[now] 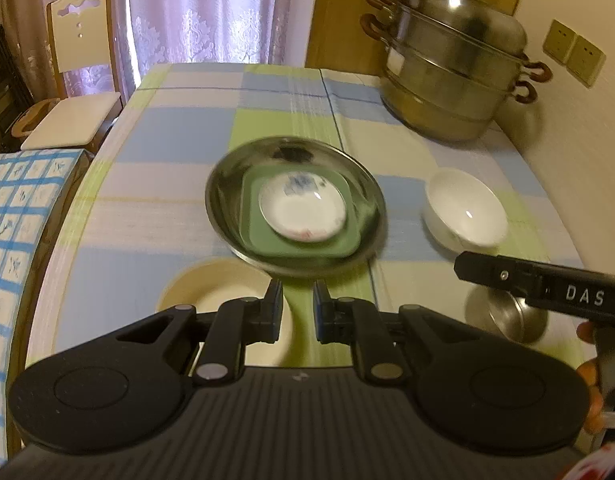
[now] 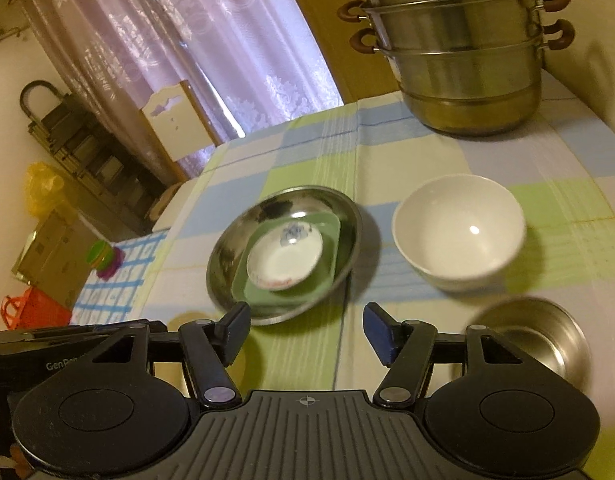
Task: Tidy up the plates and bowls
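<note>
Our right tongs (image 2: 305, 330) are spread wide, our left tongs (image 1: 297, 312) nearly together, both empty. The white bowl (image 2: 459, 230) looks smooth, slippery and breakable; we should pinch its rim.

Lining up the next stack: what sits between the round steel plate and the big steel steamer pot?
Nothing: only bare checked tablecloth between the round steel plate and the big steel steamer pot, shown in both wrist views.
</note>
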The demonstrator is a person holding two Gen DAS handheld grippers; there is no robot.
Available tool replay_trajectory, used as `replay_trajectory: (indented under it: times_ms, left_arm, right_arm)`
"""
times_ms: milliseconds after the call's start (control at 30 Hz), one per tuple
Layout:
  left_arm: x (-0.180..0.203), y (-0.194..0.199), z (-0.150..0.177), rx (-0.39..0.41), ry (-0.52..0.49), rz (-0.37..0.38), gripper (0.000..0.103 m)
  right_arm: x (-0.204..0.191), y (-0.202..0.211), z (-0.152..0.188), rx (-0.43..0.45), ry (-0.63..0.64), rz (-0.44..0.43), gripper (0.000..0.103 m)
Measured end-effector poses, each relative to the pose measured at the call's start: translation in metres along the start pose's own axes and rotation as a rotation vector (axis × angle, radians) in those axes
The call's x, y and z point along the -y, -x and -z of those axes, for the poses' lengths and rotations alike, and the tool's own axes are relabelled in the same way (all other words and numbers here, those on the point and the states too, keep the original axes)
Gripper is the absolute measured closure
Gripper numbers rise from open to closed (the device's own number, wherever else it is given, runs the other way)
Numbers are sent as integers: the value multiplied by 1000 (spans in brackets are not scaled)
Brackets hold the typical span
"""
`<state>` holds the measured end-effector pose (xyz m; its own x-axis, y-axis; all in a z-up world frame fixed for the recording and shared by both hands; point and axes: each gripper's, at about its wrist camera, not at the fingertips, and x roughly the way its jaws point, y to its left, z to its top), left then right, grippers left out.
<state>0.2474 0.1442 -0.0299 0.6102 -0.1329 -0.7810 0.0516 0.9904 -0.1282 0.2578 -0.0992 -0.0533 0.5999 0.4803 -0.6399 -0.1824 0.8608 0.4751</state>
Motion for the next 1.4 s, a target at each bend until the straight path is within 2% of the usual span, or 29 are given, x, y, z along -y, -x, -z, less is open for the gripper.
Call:
replay_trajectory:
  times_ms: [500,1000,1400]
  left_arm:
    - [45,46,68,-19,50,-46,90]
    - [81,63,102,-17,74,-102,90]
    - [104,68,116,-12,55,-105,90]
  right_arm:
    - [31,71,44,-74,38,-2,32]
    - [49,99,71,-118,112,3,30]
    - [63,113,84,-131,136,36,30]
